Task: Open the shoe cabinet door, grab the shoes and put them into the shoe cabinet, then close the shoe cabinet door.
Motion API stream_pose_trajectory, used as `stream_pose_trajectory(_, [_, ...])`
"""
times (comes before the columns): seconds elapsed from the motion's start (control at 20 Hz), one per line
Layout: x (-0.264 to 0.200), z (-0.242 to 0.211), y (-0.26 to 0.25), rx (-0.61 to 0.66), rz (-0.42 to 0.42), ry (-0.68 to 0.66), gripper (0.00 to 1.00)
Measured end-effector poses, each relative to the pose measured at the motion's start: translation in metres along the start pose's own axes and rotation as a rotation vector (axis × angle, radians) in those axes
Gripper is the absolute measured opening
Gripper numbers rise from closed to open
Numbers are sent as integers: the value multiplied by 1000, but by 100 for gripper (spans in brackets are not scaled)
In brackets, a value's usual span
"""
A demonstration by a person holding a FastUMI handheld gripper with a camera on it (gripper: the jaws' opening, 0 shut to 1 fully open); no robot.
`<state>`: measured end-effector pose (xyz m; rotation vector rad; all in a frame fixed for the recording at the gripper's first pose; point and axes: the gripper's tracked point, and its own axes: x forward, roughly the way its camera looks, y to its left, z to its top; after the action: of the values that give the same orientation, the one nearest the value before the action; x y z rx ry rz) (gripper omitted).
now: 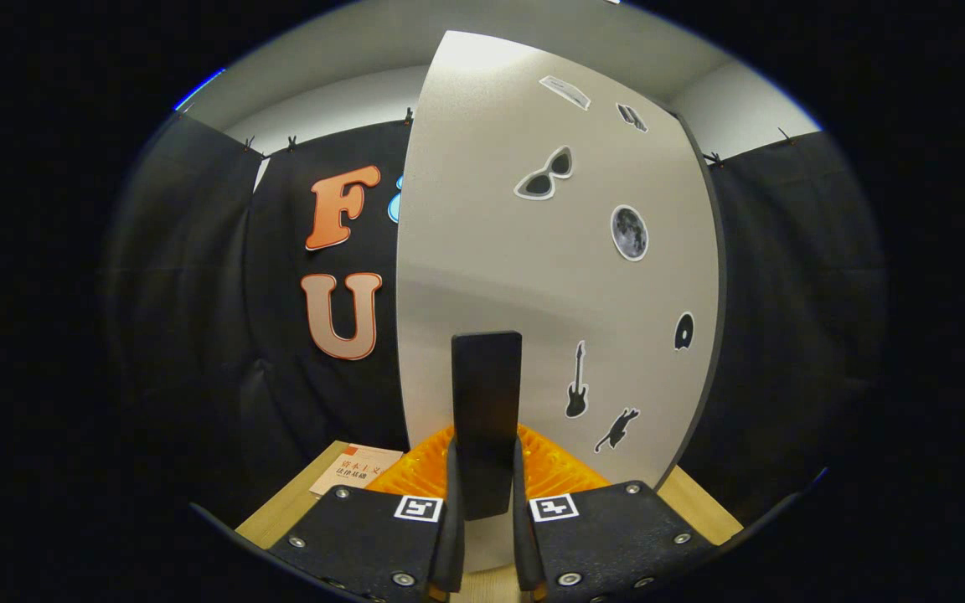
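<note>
The shoe cabinet door [533, 276] is a pale flat panel standing upright right in front of me, with small stickers of sunglasses, a moon, a guitar and a cat on it. Its dark, flat upright handle [487, 394] sticks out from the lower part of the door. My gripper [486, 456] is shut on this handle, one finger pressing on each side of its lower half. The door's dark side edge [719, 293] shows on the right.
A light wooden surface [281, 511] lies under the fingers. On it, left of the handle, lies a thin booklet [355, 471]. Black cloth walls [189, 318] hang behind the door on both sides.
</note>
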<state>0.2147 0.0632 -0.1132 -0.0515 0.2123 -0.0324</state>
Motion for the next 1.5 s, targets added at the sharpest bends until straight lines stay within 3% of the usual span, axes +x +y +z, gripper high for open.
stream_pose_trajectory(0.2, [-24,-1,-17,-25,-16,-2,22])
stream_pose_trajectory(0.9, [-85,-10,-108,17,65,-19,21])
stream_pose_trajectory(1.15, [-98,-12,-148,22,57,-21,19])
stream_pose_trajectory(1.5, [-108,-20,-214,69,-33,-10,18])
